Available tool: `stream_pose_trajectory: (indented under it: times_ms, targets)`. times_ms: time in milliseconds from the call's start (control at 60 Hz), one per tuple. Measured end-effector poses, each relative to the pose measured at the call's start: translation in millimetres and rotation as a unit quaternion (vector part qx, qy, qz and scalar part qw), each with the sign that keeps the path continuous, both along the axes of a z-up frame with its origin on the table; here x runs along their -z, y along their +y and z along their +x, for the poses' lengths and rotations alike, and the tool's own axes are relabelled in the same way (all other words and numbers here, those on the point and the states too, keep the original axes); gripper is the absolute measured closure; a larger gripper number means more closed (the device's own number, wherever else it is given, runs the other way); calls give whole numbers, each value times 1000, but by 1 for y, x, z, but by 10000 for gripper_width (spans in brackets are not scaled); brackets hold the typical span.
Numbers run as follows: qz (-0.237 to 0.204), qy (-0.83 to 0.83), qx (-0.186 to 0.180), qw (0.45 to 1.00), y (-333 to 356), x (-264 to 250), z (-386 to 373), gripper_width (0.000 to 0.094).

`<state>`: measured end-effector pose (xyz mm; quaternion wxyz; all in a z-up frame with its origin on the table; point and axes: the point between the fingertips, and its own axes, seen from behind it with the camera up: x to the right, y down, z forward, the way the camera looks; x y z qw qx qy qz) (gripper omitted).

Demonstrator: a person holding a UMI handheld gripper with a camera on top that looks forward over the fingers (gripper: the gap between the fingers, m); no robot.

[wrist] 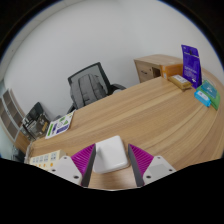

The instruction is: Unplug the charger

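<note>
Charger (110, 155), a white block, clamped in the tool (111, 165), both purple pads (84, 158) pressed against its sides, raised over the wooden table (140, 120). Beyond the fingers, bare tabletop; farther off, a black office chair (88, 84) (pushed up to the table's far edge). Blue box (190, 64) and cardboard box (160, 68) well apart from the tool.
</note>
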<state>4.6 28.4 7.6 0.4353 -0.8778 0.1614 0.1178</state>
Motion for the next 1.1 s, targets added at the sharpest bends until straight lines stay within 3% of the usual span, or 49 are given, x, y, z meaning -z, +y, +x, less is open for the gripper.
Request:
stream_pose_trajectory:
  times_ms: [67,150,183,483,633,867,1100]
  targets:
    - [2,-38,-1,999,-4,-6,11,256]
    - [-2,-84,-13,996,-14,-19,24,89]
    - [-3,-103,-16,995,-21,-29,26,63]
    - [-3,-199,-48,979,-144,-144,-9,72]
    - [10,-217,-42,975,-225,-192,-37,75]
    - [19,-235,-32,971,-324,-230,-71,73]
    - [36,-243,-31,969,-365,-254,-89,73]
